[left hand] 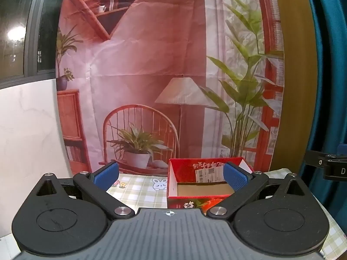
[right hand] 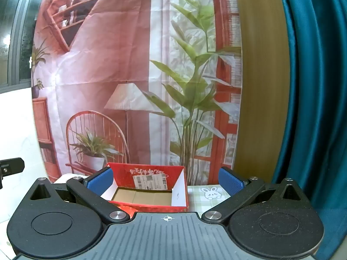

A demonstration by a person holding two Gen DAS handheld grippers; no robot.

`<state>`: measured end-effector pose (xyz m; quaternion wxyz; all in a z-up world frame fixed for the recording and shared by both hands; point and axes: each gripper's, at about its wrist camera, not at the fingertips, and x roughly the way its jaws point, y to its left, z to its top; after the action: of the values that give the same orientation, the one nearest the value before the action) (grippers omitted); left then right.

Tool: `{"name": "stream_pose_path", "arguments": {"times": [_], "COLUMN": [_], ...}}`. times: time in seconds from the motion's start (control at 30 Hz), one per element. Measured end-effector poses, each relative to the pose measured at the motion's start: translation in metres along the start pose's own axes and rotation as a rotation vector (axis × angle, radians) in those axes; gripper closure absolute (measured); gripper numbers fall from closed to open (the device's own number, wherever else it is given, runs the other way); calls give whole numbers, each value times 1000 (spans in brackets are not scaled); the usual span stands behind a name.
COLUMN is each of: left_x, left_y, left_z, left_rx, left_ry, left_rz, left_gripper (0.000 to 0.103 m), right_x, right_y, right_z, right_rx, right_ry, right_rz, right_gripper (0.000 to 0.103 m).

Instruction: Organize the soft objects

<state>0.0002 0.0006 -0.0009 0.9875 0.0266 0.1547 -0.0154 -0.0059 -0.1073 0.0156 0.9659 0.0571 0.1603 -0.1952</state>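
Both claws sit wide open with nothing between the blue pads: left gripper and right gripper. Red cardboard box rests on the checkered tablecloth, at about 1 o'clock from the left claw and 11 o'clock from the right, its inside bare cardboard. Printed backdrop hangs at 12 o'clock.

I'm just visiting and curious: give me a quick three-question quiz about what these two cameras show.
1. True or false: the open red cardboard box holds soft toys.
2. What animal is printed on the green checked tablecloth?
3. The left claw and right claw are: A) open, B) shut on something.

Key: 1 false, it looks empty; 2 a white rabbit; 3 A.
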Motion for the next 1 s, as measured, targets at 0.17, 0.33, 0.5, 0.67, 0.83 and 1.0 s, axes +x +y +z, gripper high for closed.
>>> {"name": "stream_pose_path", "arguments": {"times": [0.17, 0.33, 0.5, 0.67, 0.83, 1.0], "left_x": [0, 2, 3, 0, 0, 0], "left_y": [0, 5, 8, 2, 2, 2], "left_z": [-1, 2, 1, 1, 2, 2], "left_rx": [0, -3, -3, 3, 2, 2], "left_ry": [-3, 0, -1, -3, -4, -3], "left_rz": [-10, 5, 7, 9, 4, 5], "left_gripper": [0, 0, 0, 0, 0, 0], "right_x": [1, -1, -1, 0, 0, 0], "right_y": [0, -2, 2, -2, -3, -3], "right_z": [0, 0, -1, -1, -1, -1], "right_rx": [0, -1, -1, 2, 4, 6], "right_ry": [4, 6, 6, 8, 9, 8], "right_rz": [3, 4, 1, 4, 5, 5], "right_gripper": [0, 0, 0, 0, 0, 0]}}
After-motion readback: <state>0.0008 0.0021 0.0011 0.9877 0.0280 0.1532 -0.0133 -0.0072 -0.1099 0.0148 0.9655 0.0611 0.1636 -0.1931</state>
